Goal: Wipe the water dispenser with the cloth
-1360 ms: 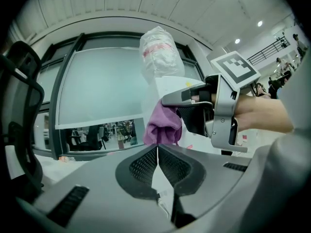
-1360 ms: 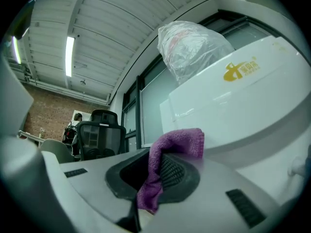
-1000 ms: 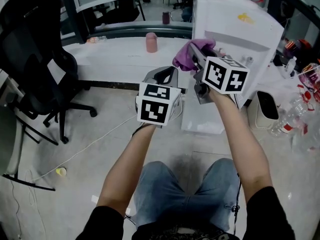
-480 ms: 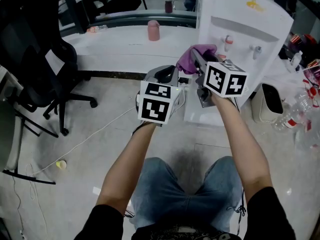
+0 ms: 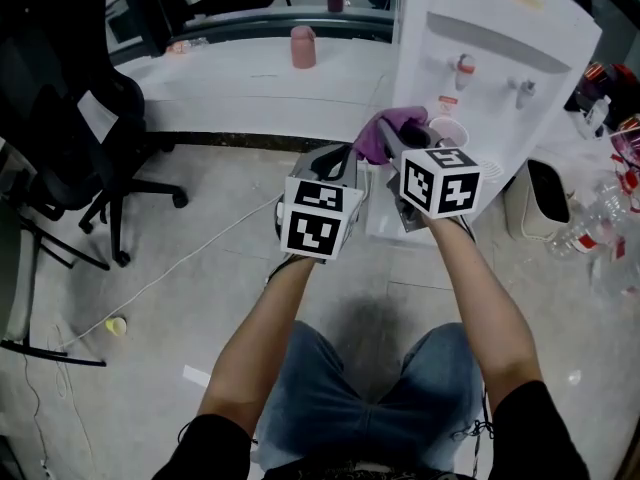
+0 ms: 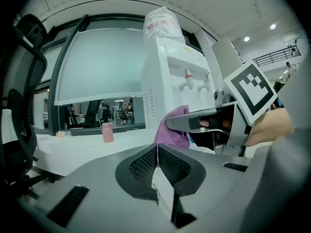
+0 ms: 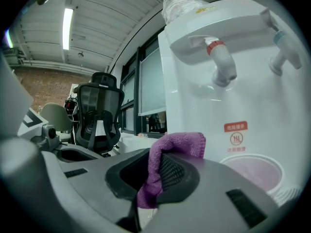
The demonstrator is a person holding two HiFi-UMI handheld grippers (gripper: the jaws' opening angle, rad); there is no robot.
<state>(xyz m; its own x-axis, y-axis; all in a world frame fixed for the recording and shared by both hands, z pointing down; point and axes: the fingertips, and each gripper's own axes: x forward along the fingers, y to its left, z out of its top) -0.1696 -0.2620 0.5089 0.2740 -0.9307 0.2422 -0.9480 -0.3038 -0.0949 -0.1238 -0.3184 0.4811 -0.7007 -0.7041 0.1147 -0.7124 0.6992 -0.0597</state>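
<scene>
Jaws of the right gripper (image 7: pixel 154 176) pinch a purple cloth (image 7: pixel 177 147), held close before the dispenser (image 7: pixel 194 96), below its taps (image 7: pixel 221 64). Left gripper (image 6: pixel 158 161) jaws are pressed together, empty, farther left of the dispenser.

One white plastic water dispenser (image 5: pixel 480 13) carries one red-tipped tap (image 5: pixel 464 68) and one blue-tipped tap (image 5: pixel 524 90). One purple fleecy cloth (image 5: pixel 385 133), one pink cup (image 5: pixel 302 46), one black mesh office chair (image 5: pixel 60 118). Clear plastic bottles (image 5: pixel 600 218) at the right: perhaps three.
</scene>
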